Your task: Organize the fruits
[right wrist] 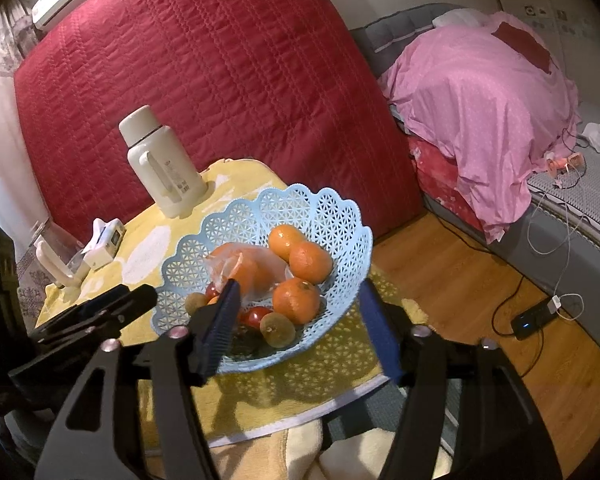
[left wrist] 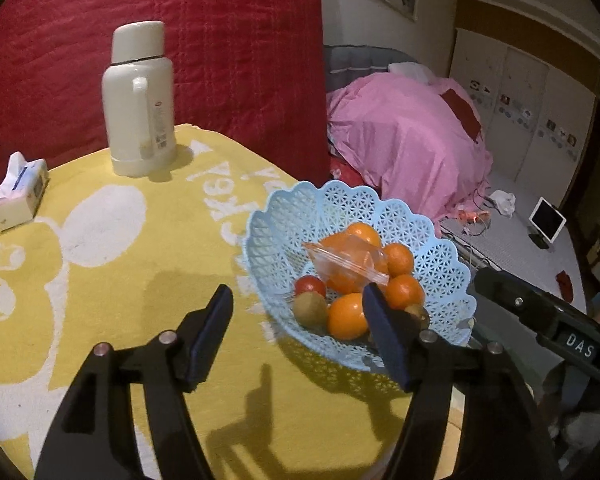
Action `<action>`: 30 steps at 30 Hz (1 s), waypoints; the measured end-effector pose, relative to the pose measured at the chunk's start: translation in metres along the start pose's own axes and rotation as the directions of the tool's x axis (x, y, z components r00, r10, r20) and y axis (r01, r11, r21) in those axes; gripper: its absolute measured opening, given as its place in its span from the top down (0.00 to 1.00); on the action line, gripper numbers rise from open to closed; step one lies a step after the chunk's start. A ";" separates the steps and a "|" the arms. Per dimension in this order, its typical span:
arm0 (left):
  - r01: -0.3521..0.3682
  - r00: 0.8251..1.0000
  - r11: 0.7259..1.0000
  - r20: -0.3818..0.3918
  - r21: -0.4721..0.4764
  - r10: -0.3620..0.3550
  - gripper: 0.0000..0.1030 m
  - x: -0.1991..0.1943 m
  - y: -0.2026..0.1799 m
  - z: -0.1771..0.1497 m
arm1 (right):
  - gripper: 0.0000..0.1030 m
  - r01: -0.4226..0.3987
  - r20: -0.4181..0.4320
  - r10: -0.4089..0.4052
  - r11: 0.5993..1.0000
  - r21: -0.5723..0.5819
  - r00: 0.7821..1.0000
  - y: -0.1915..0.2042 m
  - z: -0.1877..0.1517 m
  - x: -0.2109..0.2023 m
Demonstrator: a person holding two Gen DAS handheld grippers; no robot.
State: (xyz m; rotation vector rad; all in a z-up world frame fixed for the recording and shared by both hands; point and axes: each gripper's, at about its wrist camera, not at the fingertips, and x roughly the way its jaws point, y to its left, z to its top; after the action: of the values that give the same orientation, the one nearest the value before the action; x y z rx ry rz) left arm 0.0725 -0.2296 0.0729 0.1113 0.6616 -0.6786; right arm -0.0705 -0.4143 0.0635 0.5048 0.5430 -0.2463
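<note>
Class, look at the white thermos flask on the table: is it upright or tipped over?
Upright: the thermos flask stands on its base on the yellow cloth, cap on top.

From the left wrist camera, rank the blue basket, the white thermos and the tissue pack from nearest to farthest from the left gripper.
Measured from the left gripper:
1. Blue basket: just ahead to the right, its near rim by the right finger.
2. Tissue pack: far left edge of the yellow cloth.
3. White thermos: at the back of the cloth, left of centre, against the red quilt.
</note>
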 end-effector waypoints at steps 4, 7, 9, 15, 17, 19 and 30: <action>-0.023 1.000 0.999 0.010 -0.022 0.023 0.31 -0.006 0.009 0.001 | 0.31 0.000 0.010 0.000 1.000 0.000 1.000 0.001 0.002 -0.004; -0.054 0.998 0.997 0.020 -0.055 0.055 0.16 -0.010 0.019 0.003 | 0.21 0.003 0.014 -0.003 1.000 0.007 1.000 0.000 0.003 -0.007; -0.071 0.997 0.994 0.025 -0.080 0.073 0.15 -0.014 0.025 0.003 | 0.21 -0.001 0.012 0.001 1.000 0.007 1.000 0.000 0.004 -0.009; -0.129 0.991 0.987 0.013 -0.100 0.131 0.05 -0.021 0.028 0.004 | 0.09 -0.012 0.009 0.012 1.000 -0.014 1.000 0.007 0.003 -0.013; -0.129 0.991 0.986 0.003 -0.105 0.130 0.05 -0.023 0.029 0.004 | 0.08 -0.023 -0.010 0.022 0.999 -0.022 1.000 0.011 0.001 -0.011; -0.134 0.991 0.985 0.005 -0.106 0.135 0.05 -0.027 0.028 0.004 | 0.08 -0.028 -0.026 0.027 0.999 -0.037 0.999 0.015 -0.002 -0.010; -0.224 0.971 0.972 0.063 -0.074 0.229 0.05 -0.048 0.018 0.010 | 0.06 0.035 0.030 -0.031 0.991 -0.130 0.999 0.032 -0.006 -0.020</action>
State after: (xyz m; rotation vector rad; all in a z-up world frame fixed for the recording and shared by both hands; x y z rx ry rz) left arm 0.0611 -0.1921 0.1078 0.0990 0.5914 -0.4379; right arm -0.0783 -0.3821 0.0820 0.3647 0.5371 -0.2474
